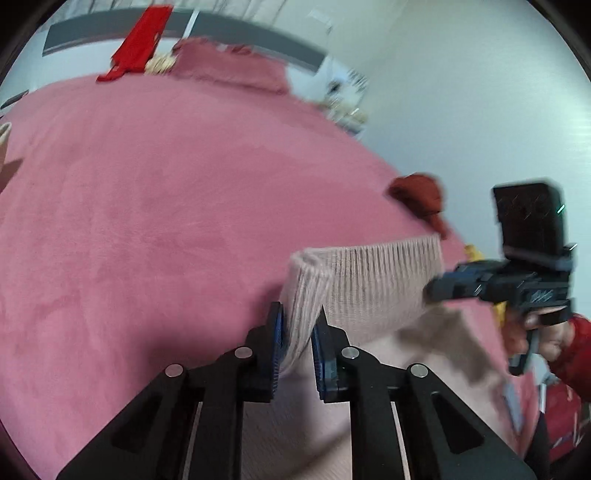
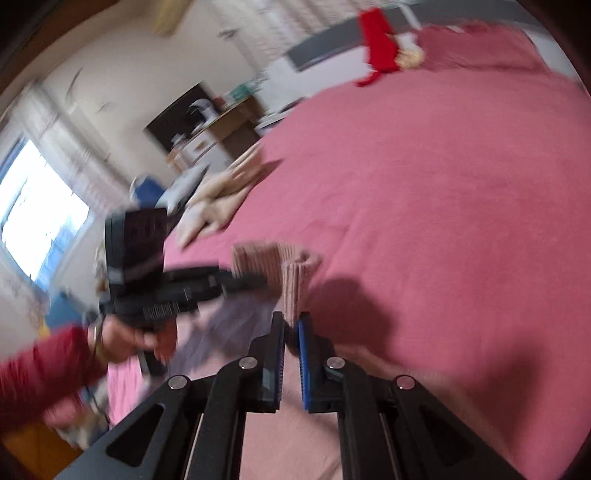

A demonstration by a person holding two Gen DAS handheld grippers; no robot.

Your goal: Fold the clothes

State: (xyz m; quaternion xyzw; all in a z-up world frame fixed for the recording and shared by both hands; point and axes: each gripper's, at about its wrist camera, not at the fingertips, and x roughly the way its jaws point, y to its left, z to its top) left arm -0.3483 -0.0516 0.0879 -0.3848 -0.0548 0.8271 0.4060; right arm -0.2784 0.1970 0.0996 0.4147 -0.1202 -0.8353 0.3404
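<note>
Both hands level, left gripper [image 1: 298, 325] and right gripper [image 2: 291, 325] seemingly pinching sweater hem [image 1: 369, 273].

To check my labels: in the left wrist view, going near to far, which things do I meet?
left gripper → pale knit garment → pink bedcover → dusty pink cloth → grey headboard

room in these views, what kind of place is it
Most likely a bedroom at home: a wide bed under a pink bedspread, a grey headboard at its far end, and a bright window beside it.

red cloth [image 1: 142, 40] (far off) blurs past telling.
</note>
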